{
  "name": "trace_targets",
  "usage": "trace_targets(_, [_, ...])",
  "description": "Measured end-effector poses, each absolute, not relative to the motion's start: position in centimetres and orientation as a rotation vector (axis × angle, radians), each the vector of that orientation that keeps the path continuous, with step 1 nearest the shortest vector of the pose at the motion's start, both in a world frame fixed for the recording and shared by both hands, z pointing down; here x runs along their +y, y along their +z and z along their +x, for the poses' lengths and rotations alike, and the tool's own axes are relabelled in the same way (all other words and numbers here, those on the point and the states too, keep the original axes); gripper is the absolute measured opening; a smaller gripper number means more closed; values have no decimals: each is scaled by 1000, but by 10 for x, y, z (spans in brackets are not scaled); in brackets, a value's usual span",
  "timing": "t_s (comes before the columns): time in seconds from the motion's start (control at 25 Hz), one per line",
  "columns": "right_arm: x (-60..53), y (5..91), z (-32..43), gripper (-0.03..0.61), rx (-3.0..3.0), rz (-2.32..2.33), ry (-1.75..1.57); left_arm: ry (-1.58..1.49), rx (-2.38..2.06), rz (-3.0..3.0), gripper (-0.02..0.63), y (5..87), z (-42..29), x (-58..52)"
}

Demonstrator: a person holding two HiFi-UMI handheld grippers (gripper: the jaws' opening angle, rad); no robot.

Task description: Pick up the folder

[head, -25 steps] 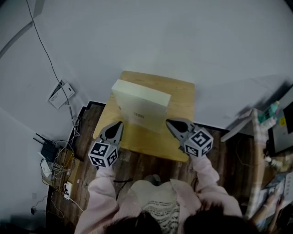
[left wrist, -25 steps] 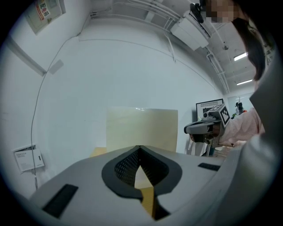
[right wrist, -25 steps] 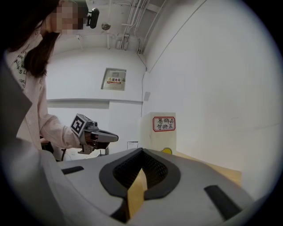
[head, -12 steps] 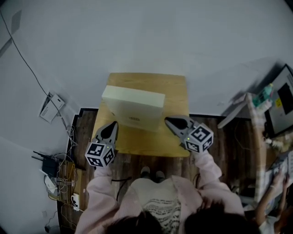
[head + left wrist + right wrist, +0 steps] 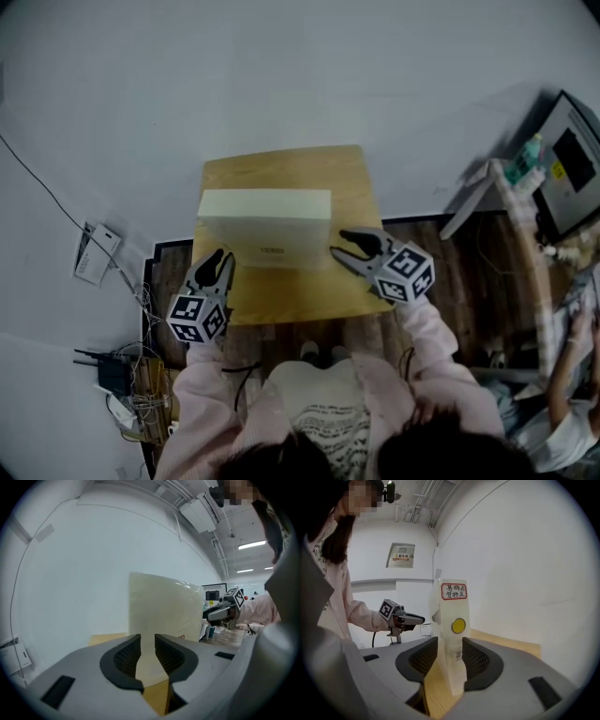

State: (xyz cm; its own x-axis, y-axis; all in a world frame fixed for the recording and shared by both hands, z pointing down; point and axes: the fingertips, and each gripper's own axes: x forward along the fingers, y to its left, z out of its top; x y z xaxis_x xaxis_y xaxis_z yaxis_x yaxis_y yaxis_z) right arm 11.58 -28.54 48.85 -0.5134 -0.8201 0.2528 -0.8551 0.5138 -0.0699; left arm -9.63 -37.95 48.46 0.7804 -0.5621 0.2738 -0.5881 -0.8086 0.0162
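Left gripper [image 5: 217, 259] first: it's parked at the left end of the folder [image 5: 265, 225]. Its jaws are only a little apart and opening, with nothing pinched. The cream folder stands upright just ahead of them.

The right gripper [image 5: 337, 245] is at the other end. Its jaws are spread wider and opening too, and the folder's narrow end with the yellow dot [image 5: 458, 626] stands between them. As far as I can see, neither pad presses on it.

Both grippers tip slightly downward, held out on pink sleeves [image 5: 427, 342].

Under them is a small wooden table [image 5: 281, 169], pushed up against a plain white wall [image 5: 281, 75] beyond the folder. Dark wood floor [image 5: 459, 272] shows on either side. There's a tangle of cables [image 5: 131, 370] out past the left gripper and a monitor [image 5: 570, 159] well off past the right one.
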Motion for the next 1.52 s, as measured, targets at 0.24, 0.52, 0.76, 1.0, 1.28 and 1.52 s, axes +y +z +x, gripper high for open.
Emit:
trace_targets(0.24, [-291,497,118,187,-2552,1460,320,420,-885,2873,135,497,-99,-395])
trace_targets(0.52, [-296,504,112,213,-2565,1436,363,465,-761,2878,232,513,-98,-407])
trace_targets(0.76, [-301,512,110,242,-2556,1416,391,498,-620,2881,307,524,-94,-411])
trace_targets(1.0, [-309,516,108,270,-2552,1396,405,570,-452,2910,347,530,-86,-417])
trace_targets(1.28, [-317,517,105,281,-2564,1360,437,639,-315,2904,373,538,-80,-423])
trace_targets(1.52, [-324,521,103,309,-2582,1334,481,627,-265,2899,382,540,-70,-427])
